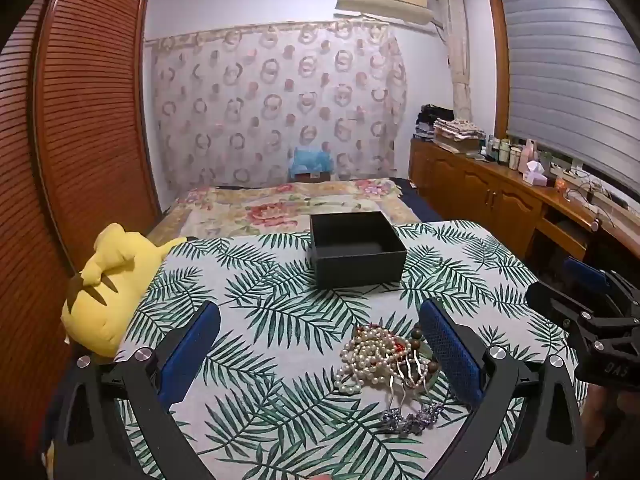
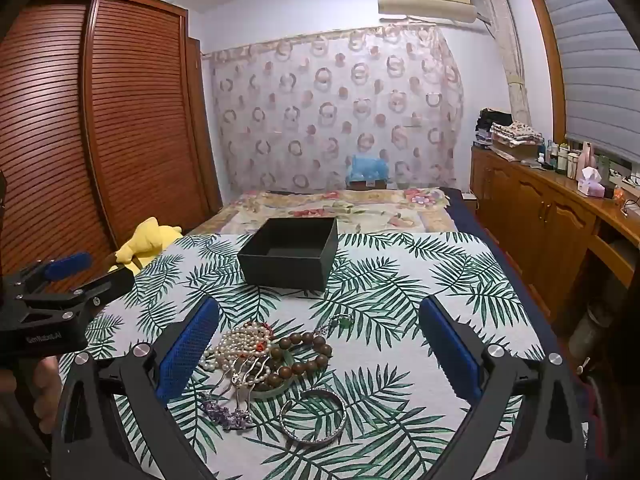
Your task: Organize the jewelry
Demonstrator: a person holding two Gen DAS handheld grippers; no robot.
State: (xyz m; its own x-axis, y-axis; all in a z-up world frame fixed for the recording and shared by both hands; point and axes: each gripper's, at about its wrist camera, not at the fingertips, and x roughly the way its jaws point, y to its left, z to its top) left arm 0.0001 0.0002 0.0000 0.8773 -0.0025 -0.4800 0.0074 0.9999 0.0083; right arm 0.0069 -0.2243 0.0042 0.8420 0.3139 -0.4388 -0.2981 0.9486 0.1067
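An open black box [image 1: 356,250] [image 2: 290,254] stands empty on the leaf-print cloth. In front of it lies a jewelry pile: a pearl necklace [image 1: 370,354] [image 2: 240,346], a brown bead bracelet [image 2: 306,354], a silver hair comb [image 2: 244,376], a purple piece [image 2: 224,412], a silver bangle [image 2: 313,420] and a small green ring [image 2: 343,321]. My left gripper [image 1: 320,344] is open, held above the cloth, with the pile by its right finger. My right gripper [image 2: 320,344] is open and empty above the pile.
A yellow plush toy [image 1: 106,288] lies at the table's left edge. A floral bed [image 1: 296,206] is beyond the table. A louvered wardrobe [image 1: 80,120] stands left. A wooden cabinet [image 1: 500,188] with bottles runs along the right wall.
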